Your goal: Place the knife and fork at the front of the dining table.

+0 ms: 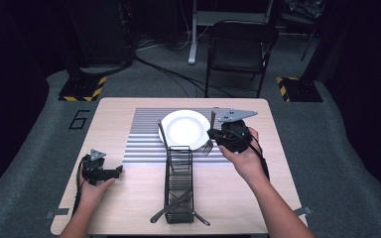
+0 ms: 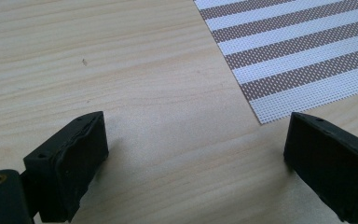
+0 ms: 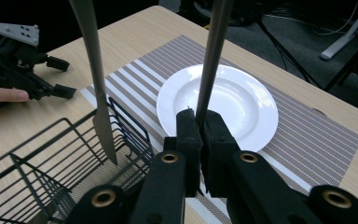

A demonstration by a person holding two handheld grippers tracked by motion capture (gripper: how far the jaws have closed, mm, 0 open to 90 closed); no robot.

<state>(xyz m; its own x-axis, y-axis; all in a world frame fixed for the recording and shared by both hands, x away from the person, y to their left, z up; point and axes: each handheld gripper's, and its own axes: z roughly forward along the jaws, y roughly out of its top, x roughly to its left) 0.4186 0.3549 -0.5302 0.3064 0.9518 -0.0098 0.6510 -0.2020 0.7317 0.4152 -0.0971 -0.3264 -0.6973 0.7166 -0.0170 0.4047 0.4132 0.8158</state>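
Observation:
My right gripper (image 1: pixel 217 135) (image 3: pixel 199 121) is shut on the handle of a fork (image 1: pixel 209 136) (image 3: pixel 212 60), held upright with its tines down at the right edge of a white plate (image 1: pixel 183 128) (image 3: pixel 223 100). The plate lies on a striped placemat (image 1: pixel 144 136) (image 2: pixel 298 46). A black wire cutlery caddy (image 1: pixel 178 181) (image 3: pixel 37 154) stands in front of the plate, with a knife (image 1: pixel 162 134) (image 3: pixel 95 88) leaning upright at its far end. My left gripper (image 1: pixel 115 171) (image 2: pixel 196 140) (image 3: pixel 60 77) rests open on the bare wood at the left, nothing between its jaws.
More cutlery (image 1: pixel 171 206) lies at the near end of the caddy, sticking out past its sides. The wooden table (image 1: pixel 129 208) ends just in front of it. A folding chair (image 1: pixel 240 47) stands beyond the far edge.

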